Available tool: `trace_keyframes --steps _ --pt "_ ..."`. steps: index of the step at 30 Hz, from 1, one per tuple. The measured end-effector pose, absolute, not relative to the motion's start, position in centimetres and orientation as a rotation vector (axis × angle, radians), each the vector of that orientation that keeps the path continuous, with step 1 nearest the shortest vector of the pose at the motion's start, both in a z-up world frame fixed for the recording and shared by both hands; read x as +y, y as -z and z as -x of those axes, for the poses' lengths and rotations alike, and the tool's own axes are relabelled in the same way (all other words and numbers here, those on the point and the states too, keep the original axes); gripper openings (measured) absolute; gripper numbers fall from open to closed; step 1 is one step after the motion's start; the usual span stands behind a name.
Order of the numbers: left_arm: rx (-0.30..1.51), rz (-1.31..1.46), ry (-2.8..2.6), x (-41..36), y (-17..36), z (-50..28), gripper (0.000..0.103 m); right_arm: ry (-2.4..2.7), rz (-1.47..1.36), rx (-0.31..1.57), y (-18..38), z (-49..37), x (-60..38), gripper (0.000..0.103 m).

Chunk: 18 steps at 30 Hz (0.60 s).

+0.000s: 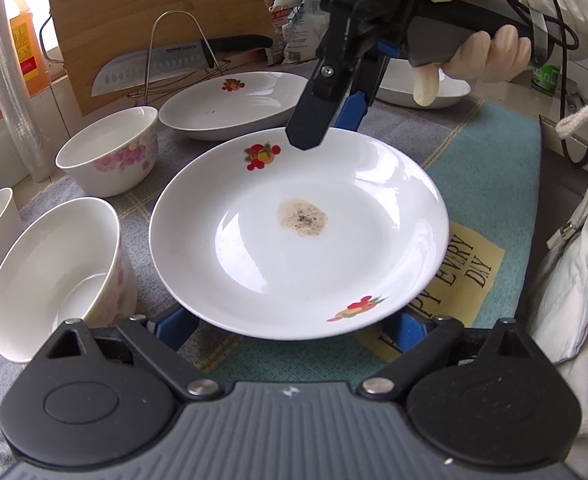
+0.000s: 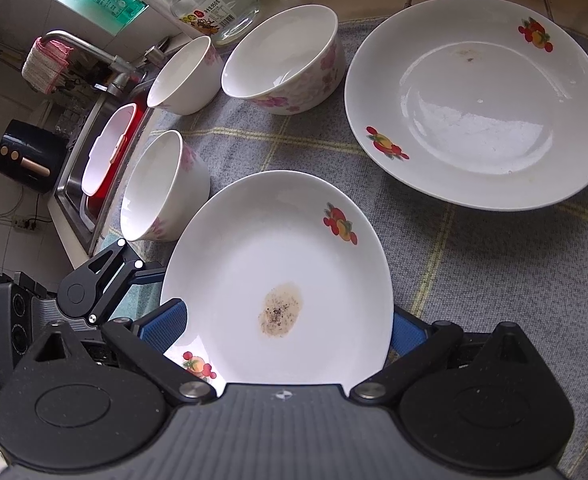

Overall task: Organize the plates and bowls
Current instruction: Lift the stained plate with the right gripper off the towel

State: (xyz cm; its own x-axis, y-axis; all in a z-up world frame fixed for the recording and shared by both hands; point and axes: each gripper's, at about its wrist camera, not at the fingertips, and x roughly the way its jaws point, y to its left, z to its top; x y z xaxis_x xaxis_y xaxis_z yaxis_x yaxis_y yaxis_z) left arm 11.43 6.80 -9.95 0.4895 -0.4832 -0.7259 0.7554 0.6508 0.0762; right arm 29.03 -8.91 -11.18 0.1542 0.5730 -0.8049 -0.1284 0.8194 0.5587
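From the left wrist, the left gripper [image 1: 294, 326] is spreading its jaws wide under the near rim of the stained plate [image 1: 298, 232], which is lying on the cloth mat [image 1: 490, 168]; the right gripper [image 1: 334, 120] is pinching its far rim. From the right wrist, the stained plate [image 2: 277, 280] is sitting between the fingers [image 2: 165, 326], beside 3 bowls [image 2: 281, 60] and a second plate [image 2: 478, 100].

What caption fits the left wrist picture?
Two tools, left and right, flank a stained plate beside flowered bowls.
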Motion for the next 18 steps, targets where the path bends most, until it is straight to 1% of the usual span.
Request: trace_keyframes --steps 9,18 --pt "0.734 -0.414 0.794 6.53 9.86 -11.05 0.096 -0.523 -0.414 1.364 11.15 -28.70 -9.47 0.103" --pt "0.703 -0.454 0.793 6.53 10.02 -11.22 0.099 -0.535 -0.432 1.320 11.43 -29.26 -9.61 0.103"
